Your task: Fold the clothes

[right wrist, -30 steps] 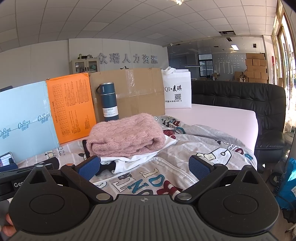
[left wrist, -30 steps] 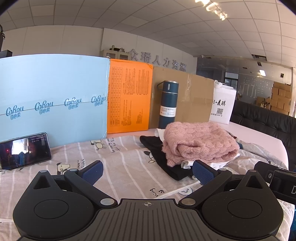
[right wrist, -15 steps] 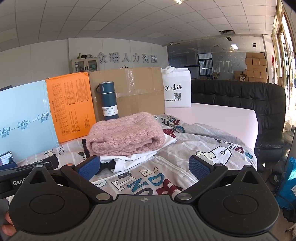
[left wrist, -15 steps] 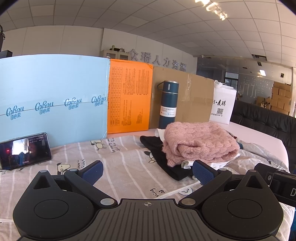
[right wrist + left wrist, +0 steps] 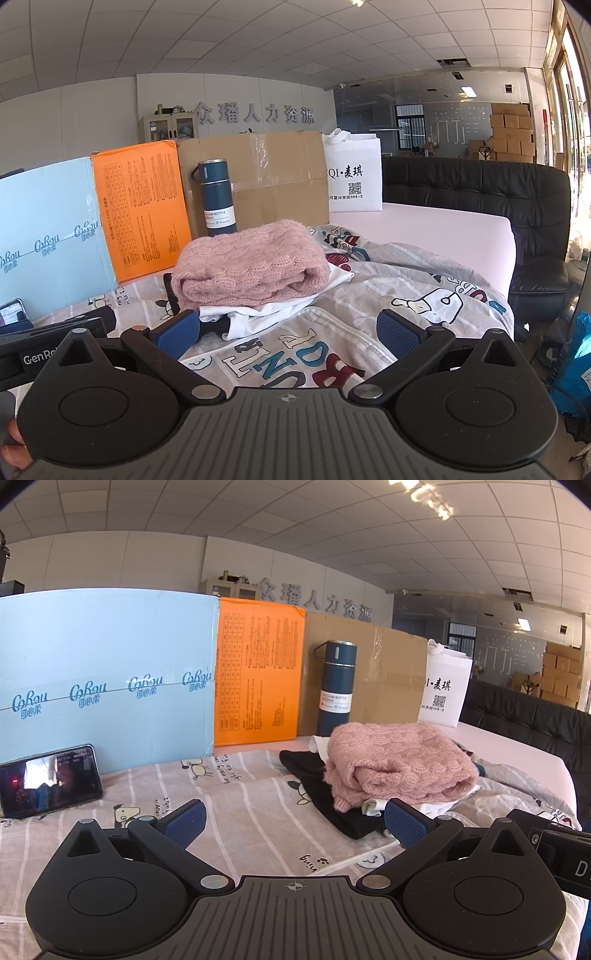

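A folded pink knit sweater (image 5: 399,760) lies on top of a stack, over a white garment (image 5: 448,805) and a black garment (image 5: 314,779). The stack rests on a grey cartoon-print sheet (image 5: 236,794). My left gripper (image 5: 295,821) is open and empty, low over the sheet, just left and in front of the stack. In the right wrist view the pink sweater (image 5: 251,264) sits on the white garment (image 5: 273,310). My right gripper (image 5: 288,332) is open and empty, in front of the stack over the printed sheet (image 5: 406,291).
A blue board (image 5: 103,672), an orange board (image 5: 258,675) and a cardboard box (image 5: 369,675) stand along the back. A dark blue vacuum bottle (image 5: 336,686) stands behind the stack. A phone (image 5: 48,779) leans at the left. A white bag (image 5: 354,177) and a black sofa (image 5: 480,192) are at the right.
The right gripper view has shifted slightly; the stack sits a little more to the right and nearer. The left gripper has hardly moved. Both stay open.
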`<action>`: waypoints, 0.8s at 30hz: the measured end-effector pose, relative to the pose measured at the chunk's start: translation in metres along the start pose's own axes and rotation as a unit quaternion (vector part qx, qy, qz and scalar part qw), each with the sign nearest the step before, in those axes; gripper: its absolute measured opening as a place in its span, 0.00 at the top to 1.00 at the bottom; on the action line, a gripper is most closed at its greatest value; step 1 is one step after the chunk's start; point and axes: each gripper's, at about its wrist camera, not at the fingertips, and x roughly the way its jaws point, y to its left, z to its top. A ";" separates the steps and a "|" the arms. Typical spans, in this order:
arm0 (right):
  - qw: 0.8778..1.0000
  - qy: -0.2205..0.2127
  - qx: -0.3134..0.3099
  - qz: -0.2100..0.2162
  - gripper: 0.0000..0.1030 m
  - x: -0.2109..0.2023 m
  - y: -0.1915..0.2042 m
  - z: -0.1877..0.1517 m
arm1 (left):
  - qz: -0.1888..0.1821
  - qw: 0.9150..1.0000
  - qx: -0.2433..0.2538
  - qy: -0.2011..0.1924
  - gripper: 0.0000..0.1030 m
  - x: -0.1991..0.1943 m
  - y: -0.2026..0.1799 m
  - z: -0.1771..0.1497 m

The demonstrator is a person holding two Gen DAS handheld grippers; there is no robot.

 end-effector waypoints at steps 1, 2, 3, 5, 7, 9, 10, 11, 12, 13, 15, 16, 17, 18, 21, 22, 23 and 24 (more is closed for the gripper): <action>1.000 0.000 0.000 0.000 0.00 0.000 0.000 0.000 | 0.000 1.000 0.000 0.000 0.00 0.000 0.000 0.000; 1.000 0.000 0.000 0.000 0.00 0.000 0.000 0.000 | 0.000 1.000 0.000 0.000 0.00 0.000 0.000 0.000; 1.000 0.000 0.000 -0.001 0.00 0.000 0.000 0.000 | 0.000 1.000 0.000 0.000 0.00 0.000 0.000 0.000; 1.000 0.001 0.000 -0.001 0.00 0.001 0.000 0.000 | 0.000 1.000 -0.001 0.000 0.00 0.000 0.000 0.000; 1.000 0.001 0.000 -0.001 0.00 0.001 0.000 -0.001 | 0.000 1.000 0.000 -0.001 0.00 -0.001 0.000 0.000; 1.000 0.001 0.000 -0.001 0.00 0.001 0.000 -0.001 | 0.000 1.000 0.000 -0.001 0.00 -0.001 -0.001 0.000; 1.000 0.002 -0.001 -0.001 0.00 0.001 0.000 -0.001 | 0.000 1.000 0.000 -0.001 0.00 -0.001 -0.001 0.000; 1.000 0.002 -0.001 0.000 0.00 0.001 0.000 -0.002 | 0.000 1.000 0.000 -0.001 0.00 -0.001 -0.001 0.000; 1.000 0.002 -0.001 0.000 0.00 0.001 0.000 -0.002 | 0.000 1.000 0.000 -0.001 0.00 -0.001 -0.001 0.000; 1.000 0.003 -0.001 -0.001 0.00 0.001 0.000 -0.002 | 0.000 1.000 0.000 -0.001 0.00 -0.001 0.000 0.001; 1.000 0.003 -0.001 -0.001 0.00 0.001 0.000 -0.003 | 0.000 1.000 0.000 -0.001 0.00 -0.001 0.000 0.001; 1.000 0.003 -0.001 -0.001 0.00 0.001 0.000 -0.003 | 0.000 1.000 0.000 -0.001 0.00 -0.001 0.000 0.001; 1.000 0.003 -0.001 -0.001 0.00 0.001 0.001 -0.003 | 0.000 1.000 0.000 -0.001 0.00 -0.001 0.000 0.001; 1.000 0.004 -0.001 -0.001 0.00 0.001 0.001 -0.003 | 0.000 1.000 0.000 -0.001 0.00 -0.001 -0.001 0.001; 1.000 0.004 -0.001 -0.001 0.00 0.001 0.001 -0.003 | 0.000 1.000 0.000 -0.001 0.00 0.000 -0.001 0.001; 1.000 0.004 -0.001 -0.001 0.00 0.001 0.001 -0.003 | 0.001 1.000 -0.001 -0.001 0.00 -0.001 -0.001 0.001; 1.000 0.004 -0.001 -0.001 0.00 0.001 0.001 -0.003 | 0.001 1.000 -0.001 -0.002 0.00 -0.001 -0.001 0.001; 1.000 0.005 -0.001 -0.002 0.00 0.001 0.001 -0.003 | 0.001 1.000 -0.002 -0.002 0.00 -0.001 -0.001 0.001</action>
